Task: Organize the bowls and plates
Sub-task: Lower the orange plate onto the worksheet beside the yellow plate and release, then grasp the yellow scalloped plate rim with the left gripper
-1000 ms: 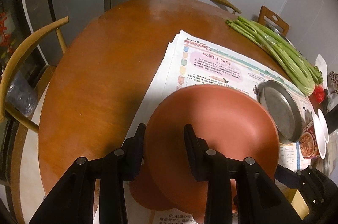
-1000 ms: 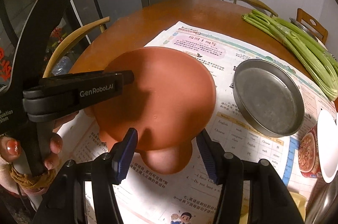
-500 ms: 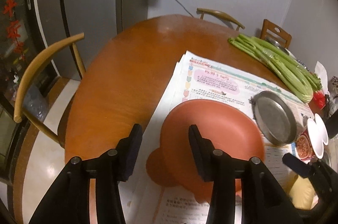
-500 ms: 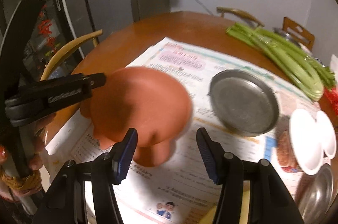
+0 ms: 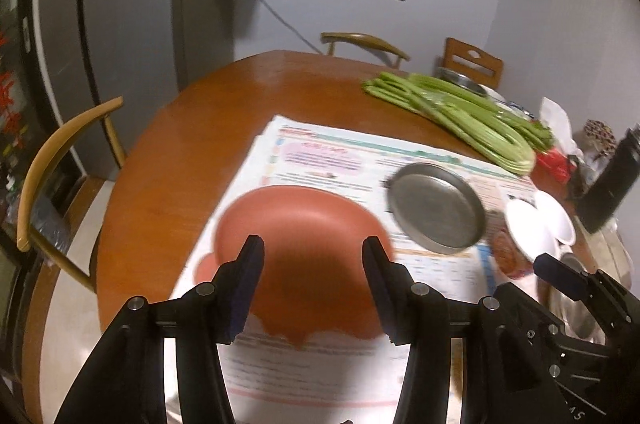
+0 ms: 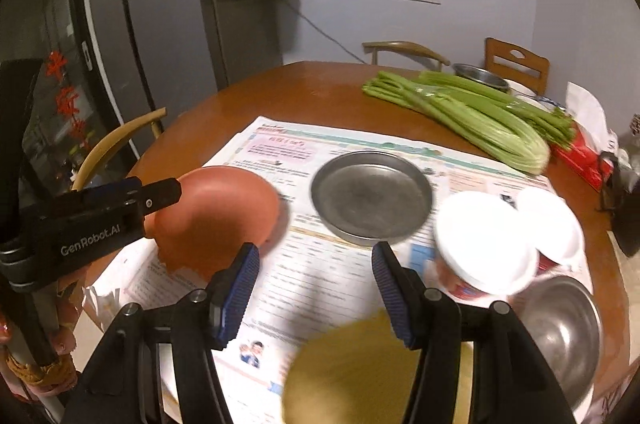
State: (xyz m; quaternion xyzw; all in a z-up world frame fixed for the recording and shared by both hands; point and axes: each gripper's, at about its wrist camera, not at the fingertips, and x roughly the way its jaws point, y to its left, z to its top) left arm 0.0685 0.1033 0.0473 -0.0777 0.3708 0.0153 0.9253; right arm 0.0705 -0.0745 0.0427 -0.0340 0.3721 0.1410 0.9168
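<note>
Two grippers hang above the newspaper-covered tabletop (image 5: 160,159): the left gripper (image 5: 312,288) has just been opening, its fingers apart and empty over the red bowl (image 5: 296,224) near the left edge; the right gripper (image 6: 316,292) stands open, holding nothing, near the metal plate (image 6: 372,195) at the middle.

Left tool (image 5: 312,282) just opened (nothing gripped); right tool (image 6: 316,290) apart, empty.
</note>
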